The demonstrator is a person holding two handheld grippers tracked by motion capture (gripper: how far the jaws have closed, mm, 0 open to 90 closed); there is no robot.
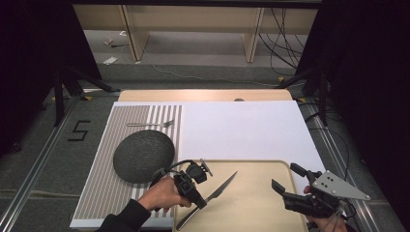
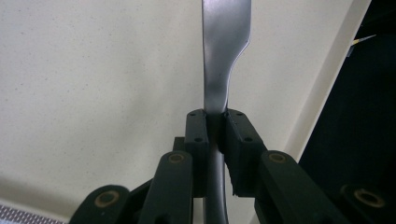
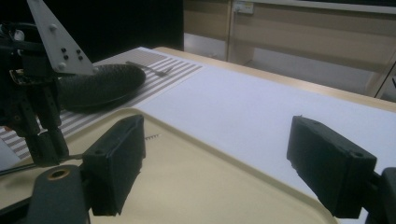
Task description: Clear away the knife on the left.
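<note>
Nearest the person, the left gripper (image 1: 200, 203) is clamped on a table knife (image 1: 221, 187), its two black jaws pinching the metal where the handle narrows toward the blade. From the left gripper view, the knife (image 2: 223, 56) runs straight up out of the pads, with the handle passing down between the jaws and the blade reaching away over the pale speckled surface below. From above, the knife lies slantwise over the left part of the beige tray (image 1: 261, 193), its handle end near the tray's front left edge and its tip pointing up and to the right. The left hand (image 1: 162, 193) wraps the gripper body, a dark sleeve behind it.

Toward the tray's right front corner, the right gripper (image 1: 290, 178) stands released, its jaws spread wide with nothing between them. In its own view the right gripper (image 3: 233, 168) hovers just above the tray (image 3: 196, 186), and the left gripper with its grey plate shows at the far left.

Farther off, a dark round bowl (image 1: 143, 155) sits overturned on the striped placemat (image 1: 101, 193), just beside the tray's left rim. Beyond the bowl a fork (image 1: 151, 124) lies on the same mat. A white sheet (image 1: 241, 128) covers the wooden table (image 1: 203, 95) behind the tray.
</note>
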